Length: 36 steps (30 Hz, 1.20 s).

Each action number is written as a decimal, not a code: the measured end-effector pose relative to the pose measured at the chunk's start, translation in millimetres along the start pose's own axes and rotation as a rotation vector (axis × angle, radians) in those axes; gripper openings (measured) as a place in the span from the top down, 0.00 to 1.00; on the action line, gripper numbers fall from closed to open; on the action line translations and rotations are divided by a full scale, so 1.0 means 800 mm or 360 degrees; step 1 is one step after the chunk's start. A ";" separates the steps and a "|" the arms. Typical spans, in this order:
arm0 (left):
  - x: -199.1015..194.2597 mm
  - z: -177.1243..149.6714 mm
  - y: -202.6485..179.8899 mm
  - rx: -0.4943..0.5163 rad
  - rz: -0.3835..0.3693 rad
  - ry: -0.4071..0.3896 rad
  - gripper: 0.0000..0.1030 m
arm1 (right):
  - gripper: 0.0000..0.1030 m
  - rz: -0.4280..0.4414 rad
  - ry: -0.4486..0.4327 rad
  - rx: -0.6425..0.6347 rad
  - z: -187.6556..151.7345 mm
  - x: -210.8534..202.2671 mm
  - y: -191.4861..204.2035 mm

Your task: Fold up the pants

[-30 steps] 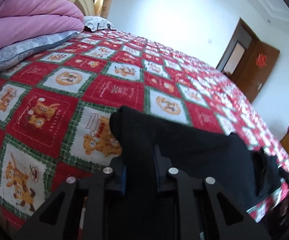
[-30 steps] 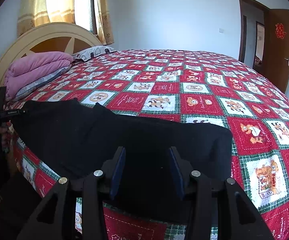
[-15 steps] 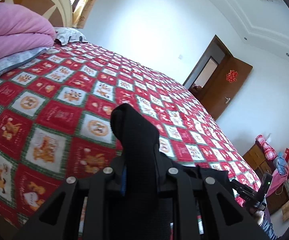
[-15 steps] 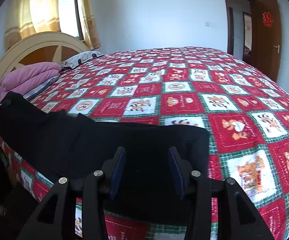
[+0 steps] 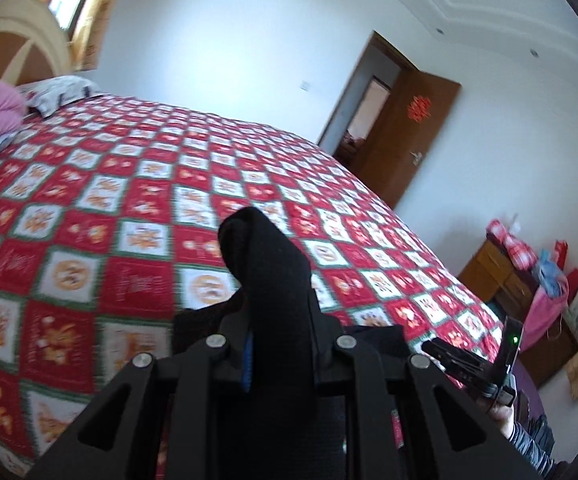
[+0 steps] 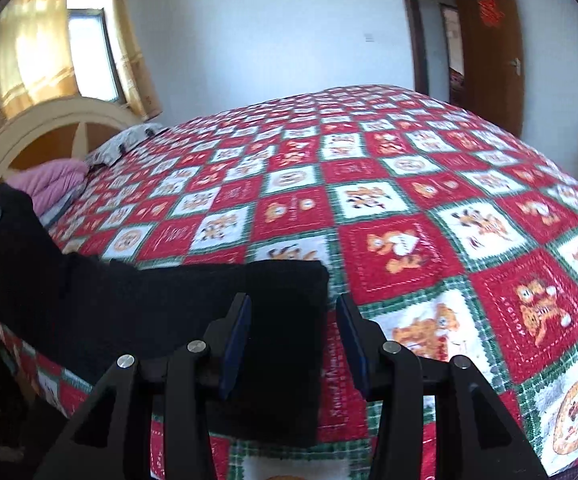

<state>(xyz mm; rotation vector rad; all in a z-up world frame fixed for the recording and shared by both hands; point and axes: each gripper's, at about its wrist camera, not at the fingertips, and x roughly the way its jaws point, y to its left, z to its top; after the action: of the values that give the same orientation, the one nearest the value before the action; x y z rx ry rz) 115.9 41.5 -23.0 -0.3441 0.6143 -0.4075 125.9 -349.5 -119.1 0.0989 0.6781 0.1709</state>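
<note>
Red patchwork bedspread [image 6: 429, 208] carries black pants [image 6: 193, 304]; left tongs [image 5: 279, 344] clamp a raised end, right tongs [image 6: 293, 332] stand half-open over the other.

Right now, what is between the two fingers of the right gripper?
In the right wrist view, the end of the black pants lies between the right gripper's fingers, with a strip of red checked bedspread beside it. The pads are not touching it.

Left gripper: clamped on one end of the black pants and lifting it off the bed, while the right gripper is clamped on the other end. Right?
Not quite. The left gripper does clamp the black pants, but in the right wrist view the right gripper stands open over the other end, which lies flat on the bed.
</note>
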 end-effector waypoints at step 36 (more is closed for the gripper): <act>0.167 -0.067 -0.189 0.0258 -0.0244 0.0336 0.35 | 0.55 -0.0064 -0.0058 0.0320 0.003 0.006 -0.063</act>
<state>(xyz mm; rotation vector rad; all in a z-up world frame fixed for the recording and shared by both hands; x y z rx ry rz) 142.1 -161.8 -64.4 -0.1947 0.7582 -0.6428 137.1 -398.3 -127.6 0.2807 0.6595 0.0619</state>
